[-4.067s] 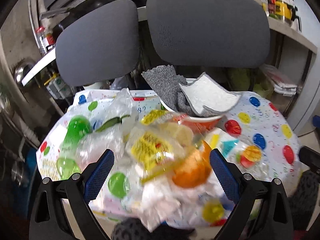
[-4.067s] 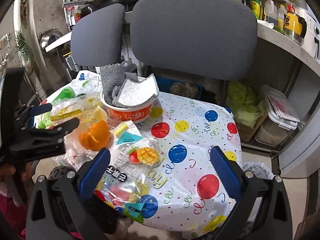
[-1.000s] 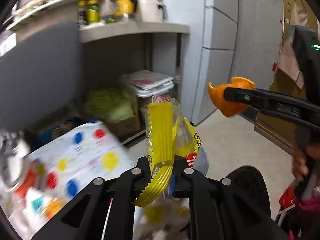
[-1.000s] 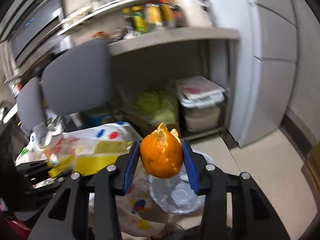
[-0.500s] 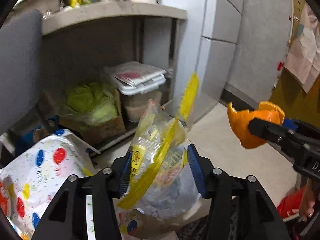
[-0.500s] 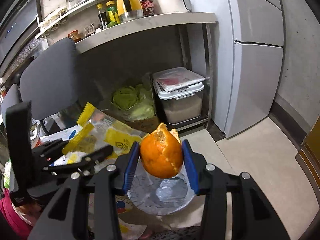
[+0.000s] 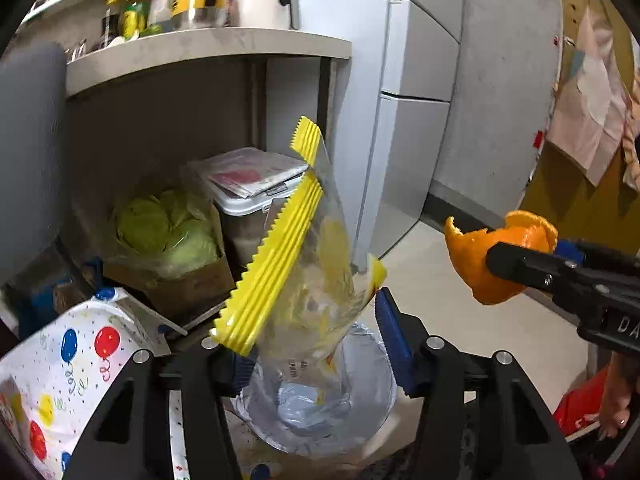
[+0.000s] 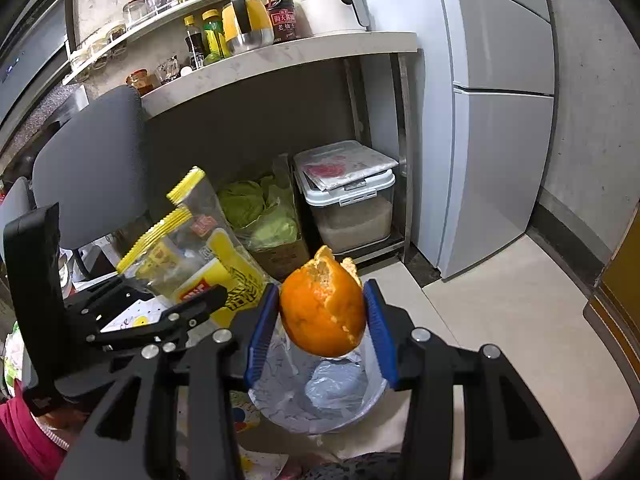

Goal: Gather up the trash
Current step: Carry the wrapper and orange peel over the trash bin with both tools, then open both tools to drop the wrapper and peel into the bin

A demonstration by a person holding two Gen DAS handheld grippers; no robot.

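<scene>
Left jaws wider than half a second ago; wrapper slipping free above the bin.

Left gripper (image 7: 316, 336) now stands apart, and the clear yellow-edged snack wrapper (image 7: 296, 264) leans loose between its fingers, touching at most the left finger and tilted over the lined trash bin (image 7: 320, 408) just below. Judgement: release is under way and the wrapper should fall into the liner, though its tall, light film could catch on the rim. Right gripper (image 8: 322, 320) is clamped on the orange peel (image 8: 322, 308), as before, held directly above the same bin (image 8: 320, 396); in the left view the peel (image 7: 500, 256) sits off to the right. Peel not yet dropped; likely next. More litter probably remains on the balloon-print tablecloth (image 7: 68, 360).
</scene>
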